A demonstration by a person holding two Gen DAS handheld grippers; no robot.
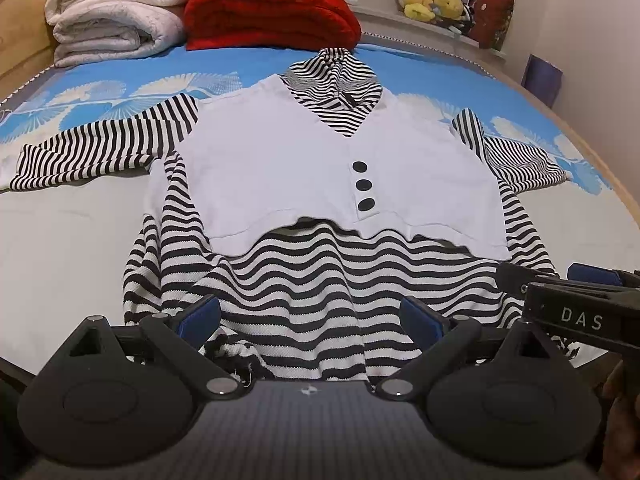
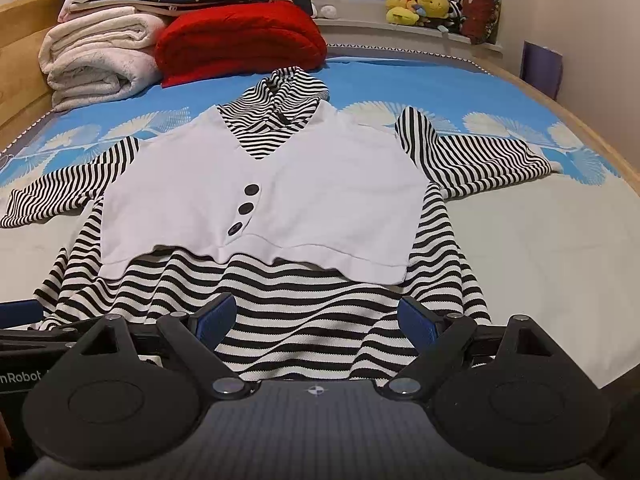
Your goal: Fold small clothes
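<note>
The black-and-white striped top with a white vest front [image 1: 320, 168] lies spread flat on the blue bed sheet [image 1: 100, 76], sleeves out, ready for folding. The left gripper [image 1: 310, 316] and right gripper [image 2: 316, 316] hang over its bottom hem, jaws apart, probably touching nothing.

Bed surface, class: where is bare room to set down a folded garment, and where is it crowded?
Free: the pale sheet left of the striped dress, and the pale sheet right of it. Crowded: the headboard end, with white blankets and red blanket.
</note>
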